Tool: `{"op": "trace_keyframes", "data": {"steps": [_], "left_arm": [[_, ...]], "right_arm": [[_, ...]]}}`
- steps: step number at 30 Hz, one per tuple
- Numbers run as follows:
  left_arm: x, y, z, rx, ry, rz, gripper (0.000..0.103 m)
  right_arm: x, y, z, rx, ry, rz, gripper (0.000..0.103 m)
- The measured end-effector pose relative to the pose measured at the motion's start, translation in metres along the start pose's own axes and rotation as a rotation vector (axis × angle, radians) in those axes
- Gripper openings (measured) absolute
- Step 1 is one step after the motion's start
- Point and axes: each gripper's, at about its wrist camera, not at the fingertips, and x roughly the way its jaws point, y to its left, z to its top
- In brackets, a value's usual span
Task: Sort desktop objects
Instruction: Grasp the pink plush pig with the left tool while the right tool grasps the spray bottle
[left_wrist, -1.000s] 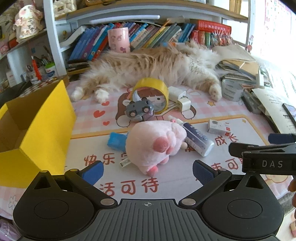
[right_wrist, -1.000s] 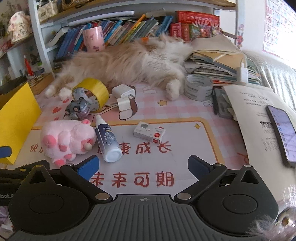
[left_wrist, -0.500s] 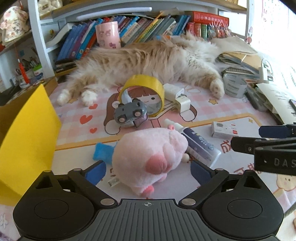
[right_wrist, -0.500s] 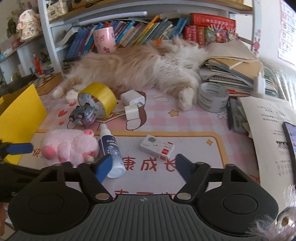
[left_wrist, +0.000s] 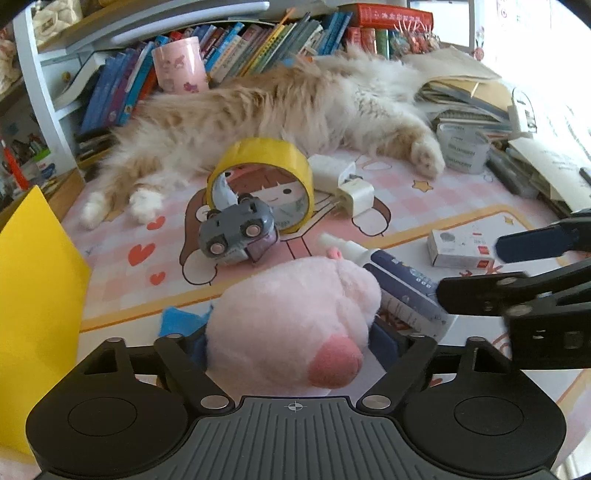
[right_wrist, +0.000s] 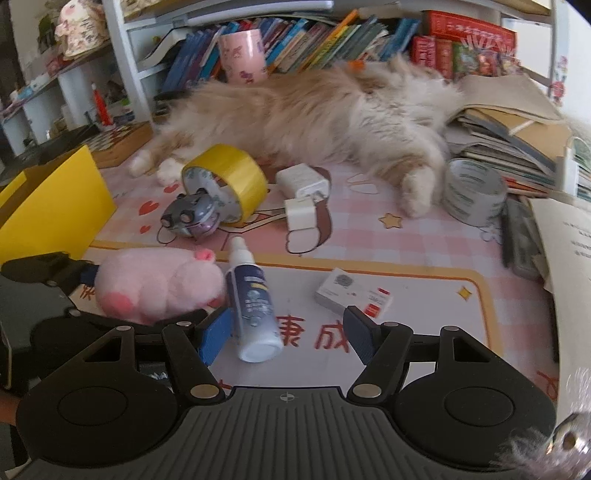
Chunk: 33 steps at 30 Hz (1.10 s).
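The surface wears a pink cartoon mat (right_wrist: 424, 236). On it a cat (right_wrist: 332, 110) sprawls along the back; in front of the cat lie a yellow tape roll (right_wrist: 229, 177), a toy car (right_wrist: 190, 219), two chargers (right_wrist: 303, 197), a spray bottle (right_wrist: 255, 306), a pink plush toy (right_wrist: 155, 284) and a small box (right_wrist: 354, 293).

1. The left wrist camera looked forward and down, very near the fluffy pink plush toy (left_wrist: 291, 321).
2. The right wrist camera faced likewise, from further right, over the white-and-blue spray bottle (right_wrist: 253, 306).
3. Both showed the yellow tape roll (left_wrist: 262, 173) and the long-haired ginger cat (right_wrist: 314, 114).
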Motion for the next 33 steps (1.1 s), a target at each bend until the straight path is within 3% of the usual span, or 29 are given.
{"op": "trace_keyframes", "data": {"steps": [13, 18, 27, 33], "left_arm": [[-0.068, 0.042, -0.024, -0.264, -0.03, 0.025, 0.076], [-0.084, 0.054, -0.029, -0.327, -0.049, 0.049, 0.076], [-0.097, 0.054, -0.038, -0.347, -0.086, 0.063, 0.076], [-0.104, 0.056, -0.04, -0.363, -0.118, 0.052, 0.076]], "right_arm": [[0.04, 0.009, 0.019, -0.093, 0.088, 0.077, 0.047], [0.055, 0.019, 0.018, -0.148, 0.14, 0.103, 0.032], [0.058, 0.034, 0.009, -0.241, 0.138, 0.072, 0.03], [0.054, 0.033, 0.012, -0.155, 0.124, 0.069, 0.03]]}}
